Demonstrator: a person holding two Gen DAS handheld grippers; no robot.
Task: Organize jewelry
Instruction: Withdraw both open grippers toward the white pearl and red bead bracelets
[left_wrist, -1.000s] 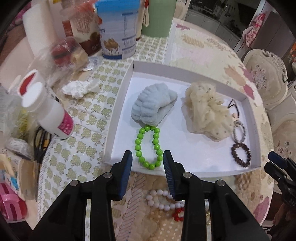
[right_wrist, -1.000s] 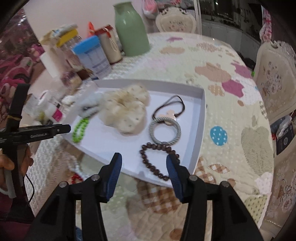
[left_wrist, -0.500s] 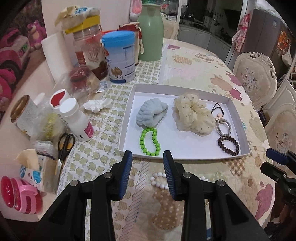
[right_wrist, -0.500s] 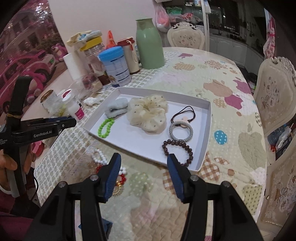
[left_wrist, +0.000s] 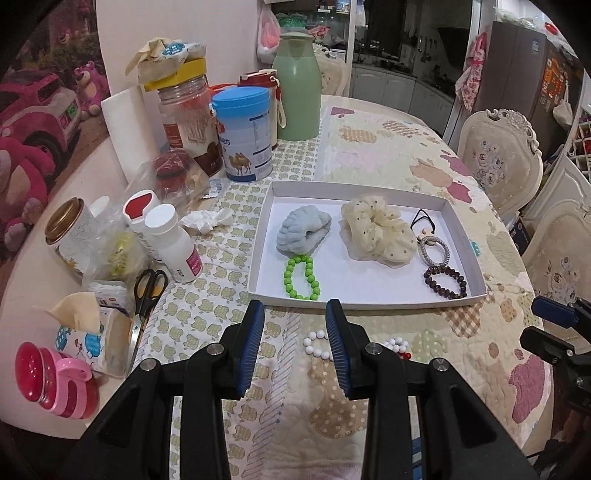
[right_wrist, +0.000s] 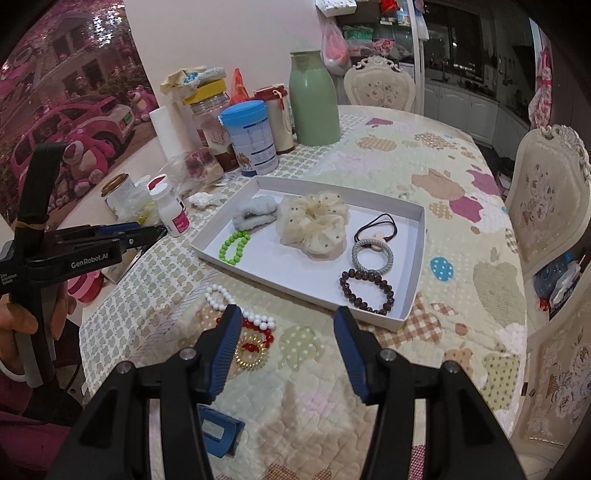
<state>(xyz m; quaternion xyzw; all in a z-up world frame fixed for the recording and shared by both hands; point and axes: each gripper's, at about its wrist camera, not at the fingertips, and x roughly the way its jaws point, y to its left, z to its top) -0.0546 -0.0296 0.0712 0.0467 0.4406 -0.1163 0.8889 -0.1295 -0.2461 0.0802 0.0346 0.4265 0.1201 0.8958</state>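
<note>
A white tray on the quilted tablecloth holds a green bead bracelet, a blue-grey scrunchie, a cream scrunchie, a grey hair ring and a brown bead bracelet. In front of the tray, a white bead bracelet and a red-and-gold piece lie on the cloth. A blue hair clip lies nearer me. My left gripper hangs open and empty above the tray's near edge. My right gripper is open too, with nothing between its fingers, above the cloth.
Clutter crowds the table's left side: a green flask, a blue-lidded can, jars, a white pill bottle, scissors, a tissue pack. Cream chairs stand along the right.
Both grippers have drawn back and risen from the tray, so more of the table shows. The jaws stand as before. Nothing in the tray has moved.
</note>
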